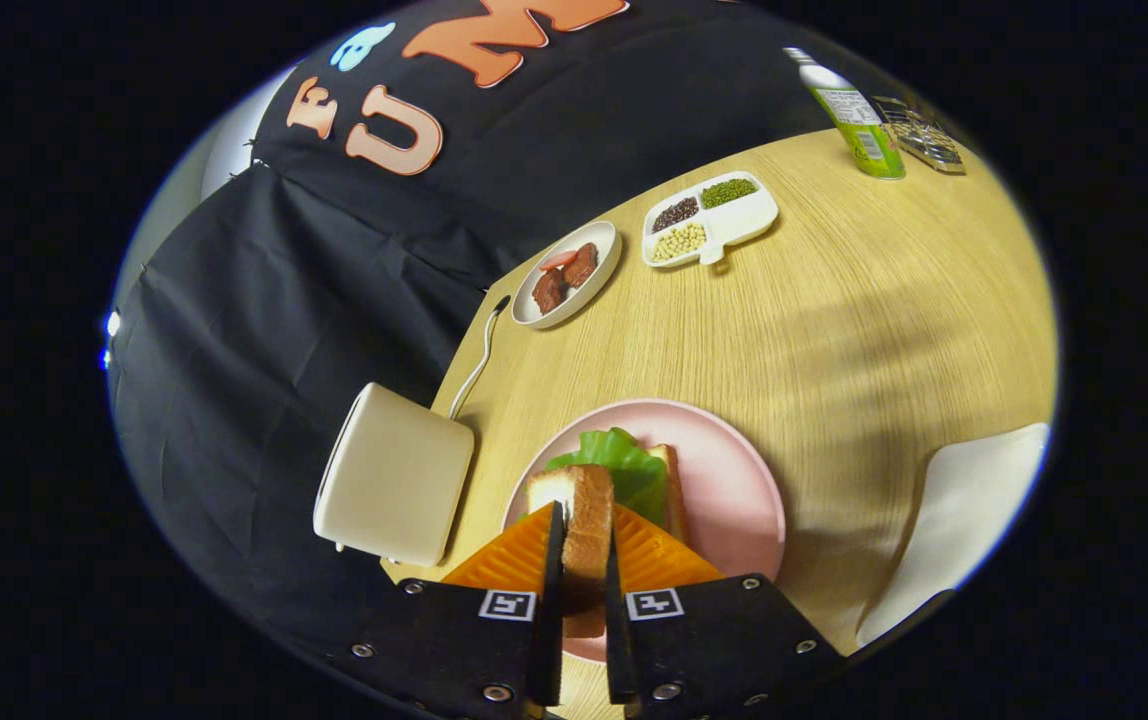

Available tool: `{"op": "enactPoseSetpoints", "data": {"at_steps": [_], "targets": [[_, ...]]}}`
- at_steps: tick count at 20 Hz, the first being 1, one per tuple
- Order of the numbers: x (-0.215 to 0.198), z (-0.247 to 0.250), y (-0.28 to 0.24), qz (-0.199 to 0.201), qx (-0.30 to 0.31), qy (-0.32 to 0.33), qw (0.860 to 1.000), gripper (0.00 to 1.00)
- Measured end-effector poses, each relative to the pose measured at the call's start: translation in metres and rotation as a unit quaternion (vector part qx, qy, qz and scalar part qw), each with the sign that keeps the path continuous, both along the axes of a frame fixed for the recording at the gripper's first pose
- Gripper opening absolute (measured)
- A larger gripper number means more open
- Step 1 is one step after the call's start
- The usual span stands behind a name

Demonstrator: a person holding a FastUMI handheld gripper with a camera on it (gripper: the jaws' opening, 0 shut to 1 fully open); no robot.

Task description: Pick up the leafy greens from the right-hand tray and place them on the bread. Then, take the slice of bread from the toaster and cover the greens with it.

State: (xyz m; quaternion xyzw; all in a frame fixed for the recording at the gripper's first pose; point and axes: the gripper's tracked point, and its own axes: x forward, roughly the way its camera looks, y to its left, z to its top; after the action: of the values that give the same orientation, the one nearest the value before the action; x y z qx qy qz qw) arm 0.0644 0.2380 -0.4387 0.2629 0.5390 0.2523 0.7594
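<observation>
Pink plate (734,490), slice (584,520) gripped on edge right over it.

Gripper (582,560) was narrow, both fingers pressed on the slice's flat faces, its long axis running forward along the fingers. Greens (624,465) lay on the base bread (674,480) on the plate, just beyond and under the slice's front end, a touch to the right. My read: the slice had to tip flat and come down onto the greens, so the drop line mattered more than reach. Whether the slice already touched the greens was hard to tell from this angle. Toaster (394,475) sat just left of the plate, cord trailing back. Further off: a dish (596,285) with dark chunks and one reddish piece, a divided tray (749,215) with dark, green and pale beans in separate wells, one well bare. Bottle (854,115) at the far table (884,320) edge.
</observation>
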Motion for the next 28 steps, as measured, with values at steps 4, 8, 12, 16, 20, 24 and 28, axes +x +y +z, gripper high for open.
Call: {"op": "enactPoseSetpoints", "data": {"at_steps": [4, 8, 12, 16, 20, 24, 28], "targets": [[0.009, -0.002, -0.019, 0.003, -0.070, -0.058, 0.996, 0.44], [0.024, 0.025, -0.036, -0.006, -0.111, -0.121, 0.986, 0.54], [0.049, 0.102, -0.059, -0.036, -0.142, -0.227, 0.963, 0.59], [0.056, 0.185, -0.077, -0.055, -0.167, -0.326, 0.929, 0.63], [0.050, 0.259, -0.095, -0.090, -0.191, -0.390, 0.896, 0.71], [0.031, 0.304, -0.117, -0.117, -0.223, -0.441, 0.861, 0.78], [0.010, 0.327, -0.147, -0.157, -0.256, -0.477, 0.826, 0.97]]}}
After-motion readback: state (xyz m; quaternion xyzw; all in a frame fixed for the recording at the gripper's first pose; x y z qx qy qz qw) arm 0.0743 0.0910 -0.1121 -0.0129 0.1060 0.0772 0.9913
